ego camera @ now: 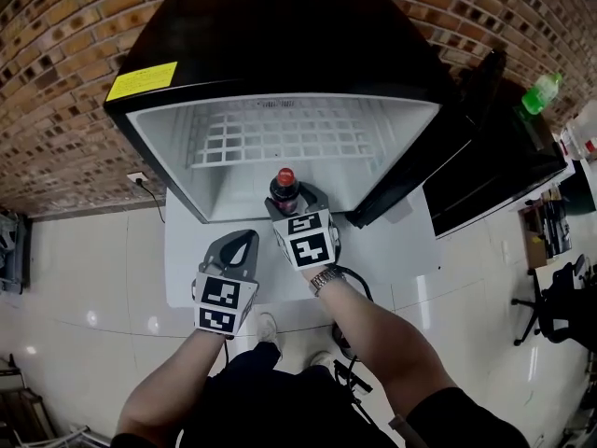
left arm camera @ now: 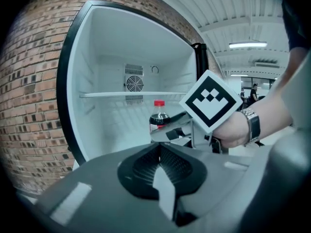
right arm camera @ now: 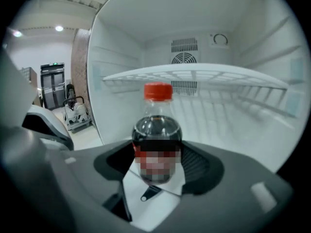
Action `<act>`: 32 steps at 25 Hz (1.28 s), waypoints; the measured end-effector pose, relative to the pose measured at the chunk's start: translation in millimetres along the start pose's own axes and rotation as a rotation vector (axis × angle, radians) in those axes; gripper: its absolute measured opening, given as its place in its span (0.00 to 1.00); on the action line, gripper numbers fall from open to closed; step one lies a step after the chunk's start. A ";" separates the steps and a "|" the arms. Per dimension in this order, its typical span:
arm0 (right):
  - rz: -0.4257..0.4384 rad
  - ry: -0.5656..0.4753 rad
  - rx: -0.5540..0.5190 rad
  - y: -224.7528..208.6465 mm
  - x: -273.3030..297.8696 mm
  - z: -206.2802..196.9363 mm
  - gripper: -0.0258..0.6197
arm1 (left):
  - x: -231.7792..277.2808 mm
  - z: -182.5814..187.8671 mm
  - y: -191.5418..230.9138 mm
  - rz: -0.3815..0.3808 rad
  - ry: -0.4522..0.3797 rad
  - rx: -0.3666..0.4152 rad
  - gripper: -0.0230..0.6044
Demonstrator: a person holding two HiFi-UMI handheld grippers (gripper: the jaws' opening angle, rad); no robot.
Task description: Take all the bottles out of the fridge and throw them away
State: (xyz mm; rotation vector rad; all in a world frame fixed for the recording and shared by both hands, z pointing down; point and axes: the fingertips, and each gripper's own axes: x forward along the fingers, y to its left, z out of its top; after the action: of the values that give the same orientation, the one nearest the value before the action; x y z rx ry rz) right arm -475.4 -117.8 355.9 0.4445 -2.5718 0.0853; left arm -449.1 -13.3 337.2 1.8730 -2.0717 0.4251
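Right now it's the pull-out step. The right gripper (ego camera: 292,201) is clamped on the bottle (ego camera: 284,185), jaws pressed on its body below the shoulder, red cap up, dark drink inside. The bottle is upright at the mouth of the fridge (ego camera: 280,35), at the front edge of the lower compartment, below the wire shelf (ego camera: 280,140). Can't tell if its base is clear of the fridge floor or touching it. The left gripper (ego camera: 242,243) hangs just outside the fridge front, a bit left of the bottle, jaws together w/ nothing btwn them.

No other bottle shows inside the fridge in either gripper view, so this is prob. the last one to come out. The throwing away isn't done yet. A green bottle (ego camera: 541,92) stands on a dark unit well right of the fridge and outside it, so prob. not part of the job.

Next: draw the bottle straight back out of the fridge, upright, w/ a firm grip, since round plastic could twist or slip. Then it needs a bin. None is in view, so the person will have to turn away from the fridge to find one.
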 end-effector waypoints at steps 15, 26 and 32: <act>-0.058 -0.004 0.051 -43.6 -167.9 -99.2 0.50 | -5.0 -4.6 -164.7 -0.092 0.008 0.047 0.04; -0.122 0.056 0.131 -82.4 -279.1 -215.4 0.50 | 8.0 -42.9 -304.8 -0.200 0.053 0.085 0.04; -0.149 0.100 0.206 -93.6 -320.2 -272.5 0.50 | 13.8 -65.4 -365.7 -0.276 0.130 0.130 0.04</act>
State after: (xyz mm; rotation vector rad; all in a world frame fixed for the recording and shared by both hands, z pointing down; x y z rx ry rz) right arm -52.7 -71.6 425.2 0.6898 -2.4328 0.3135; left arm -84.3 -34.2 405.5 2.1065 -1.7082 0.6051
